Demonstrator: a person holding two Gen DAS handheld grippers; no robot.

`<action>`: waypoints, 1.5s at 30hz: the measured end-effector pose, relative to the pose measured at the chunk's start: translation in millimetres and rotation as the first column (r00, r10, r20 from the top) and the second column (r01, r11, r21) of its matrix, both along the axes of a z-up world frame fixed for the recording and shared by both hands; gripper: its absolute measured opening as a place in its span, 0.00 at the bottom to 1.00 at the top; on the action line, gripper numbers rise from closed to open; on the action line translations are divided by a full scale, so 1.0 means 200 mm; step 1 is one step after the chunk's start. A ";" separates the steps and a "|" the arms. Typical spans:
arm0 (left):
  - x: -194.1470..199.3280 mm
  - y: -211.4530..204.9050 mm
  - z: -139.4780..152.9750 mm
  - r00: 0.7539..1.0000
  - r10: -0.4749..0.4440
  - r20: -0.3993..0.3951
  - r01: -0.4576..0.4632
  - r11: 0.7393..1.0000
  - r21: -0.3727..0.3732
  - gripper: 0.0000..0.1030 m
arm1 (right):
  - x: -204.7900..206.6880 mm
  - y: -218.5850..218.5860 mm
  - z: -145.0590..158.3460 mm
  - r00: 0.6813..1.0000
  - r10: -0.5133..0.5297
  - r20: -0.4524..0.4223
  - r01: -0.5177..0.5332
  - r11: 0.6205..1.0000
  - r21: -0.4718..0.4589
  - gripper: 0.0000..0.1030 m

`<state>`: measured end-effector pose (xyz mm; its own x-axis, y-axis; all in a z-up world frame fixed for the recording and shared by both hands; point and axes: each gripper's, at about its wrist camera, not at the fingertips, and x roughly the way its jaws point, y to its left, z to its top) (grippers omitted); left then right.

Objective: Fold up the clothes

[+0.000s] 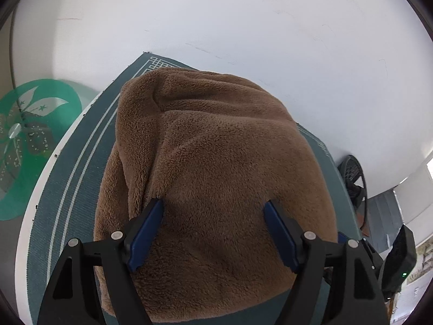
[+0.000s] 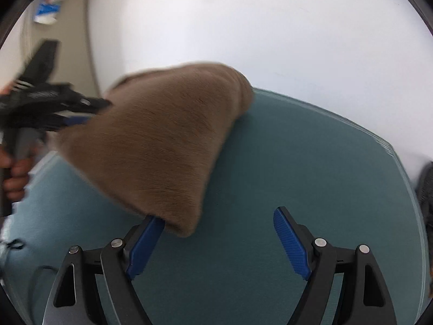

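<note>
A brown fleece garment [image 1: 216,162] lies bunched and partly folded on a dark teal mat [image 1: 70,178]. My left gripper [image 1: 213,208] is open, its blue-padded fingers [image 1: 147,233] spread just above the garment's near part, holding nothing. In the right wrist view the same garment [image 2: 157,146] shows blurred, with a corner hanging near my right gripper's left pad [image 2: 146,243]. My right gripper [image 2: 219,219] is open and empty over the mat [image 2: 297,162]. The left gripper [image 2: 54,108] and the hand holding it show at the far left, beside the garment's edge.
The mat lies on a white round table [image 1: 243,27]. A green circular floor emblem [image 1: 29,140] is at the left. A black fan-like object [image 1: 354,178] and a black device [image 1: 400,260] sit at the right, off the table edge.
</note>
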<state>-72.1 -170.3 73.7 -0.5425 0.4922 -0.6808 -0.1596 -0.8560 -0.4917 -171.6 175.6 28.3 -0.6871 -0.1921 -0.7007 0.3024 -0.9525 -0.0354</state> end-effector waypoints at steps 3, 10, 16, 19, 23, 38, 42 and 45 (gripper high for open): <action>0.03 -0.04 0.04 1.000 0.014 0.006 -0.014 0.999 0.037 0.79 | 0.03 0.04 0.17 0.996 0.031 -0.078 -0.038 0.995 -0.092 0.81; 0.04 -0.03 0.08 0.999 0.047 0.001 -0.047 0.998 0.050 0.80 | -0.04 -0.14 0.36 0.964 0.148 -0.220 -0.174 0.980 -0.101 0.81; 0.10 -0.02 0.03 0.999 0.035 -0.012 -0.035 0.999 0.014 0.80 | -0.09 -0.20 0.14 0.977 0.192 -0.094 -0.191 0.981 0.017 0.81; 0.11 0.02 0.00 0.999 0.013 -0.036 -0.014 1.000 -0.022 0.80 | -0.08 -0.21 0.01 0.982 0.179 -0.052 -0.175 0.982 0.069 0.83; 0.13 0.07 -0.04 0.996 -0.008 -0.085 0.001 0.996 -0.084 0.80 | -0.03 -0.25 -0.13 0.987 0.159 -0.010 -0.155 0.976 0.155 0.85; 0.20 0.31 0.05 0.994 -0.030 -0.110 0.012 0.986 -0.165 0.80 | -0.14 -0.05 -0.06 0.983 0.180 0.043 -0.177 0.983 -0.050 0.86; 0.24 0.35 -0.05 0.990 -0.031 -0.138 -0.003 0.970 -0.243 0.80 | -0.19 0.00 -0.05 0.971 0.225 0.083 -0.214 0.969 -0.122 0.87; 0.26 0.34 -0.06 0.989 -0.038 -0.141 0.004 0.972 -0.235 0.80 | -0.32 0.09 -0.02 0.964 0.232 0.126 -0.193 0.946 -0.261 0.87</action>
